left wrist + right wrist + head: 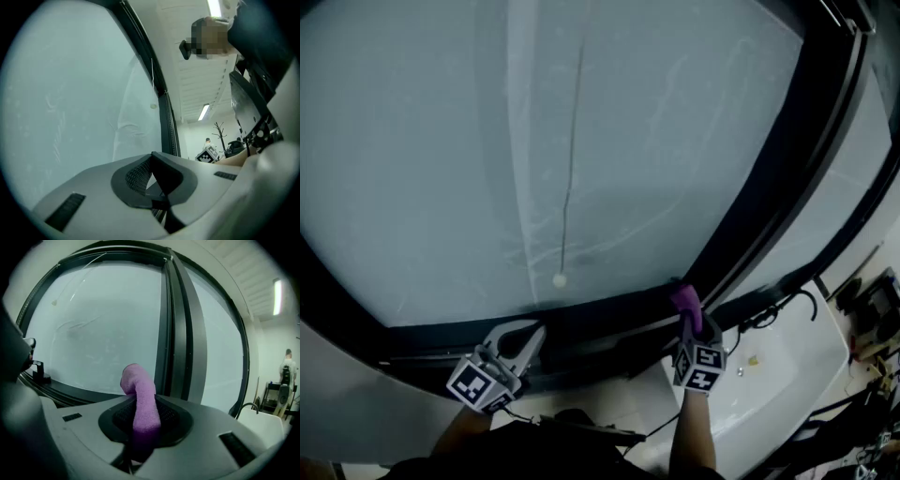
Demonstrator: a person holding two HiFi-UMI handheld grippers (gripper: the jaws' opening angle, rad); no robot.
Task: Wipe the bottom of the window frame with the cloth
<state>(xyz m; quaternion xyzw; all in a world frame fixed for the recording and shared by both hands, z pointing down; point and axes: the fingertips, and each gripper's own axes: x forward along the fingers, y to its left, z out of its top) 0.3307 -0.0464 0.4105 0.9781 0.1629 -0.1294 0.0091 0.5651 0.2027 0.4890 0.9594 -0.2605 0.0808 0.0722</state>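
A purple cloth (685, 302) sticks up out of my right gripper (688, 321), which is shut on it. The cloth's tip is at the bottom window frame (581, 323), close to where the dark upright post (787, 178) meets it. In the right gripper view the cloth (143, 399) stands between the jaws of that gripper (140, 416) and bends left, with the bottom frame (61, 390) behind it. My left gripper (528, 333) hangs just below the same frame further left. Its jaws (151, 157) meet at the tips with nothing between them.
A thin blind cord ends in a white bead (560, 279) just above the bottom frame. A white ledge (769, 375) with black cables (769, 314) lies to the right. A small black fitting (40, 376) sits on the frame's left part. A person (286, 369) stands far off right.
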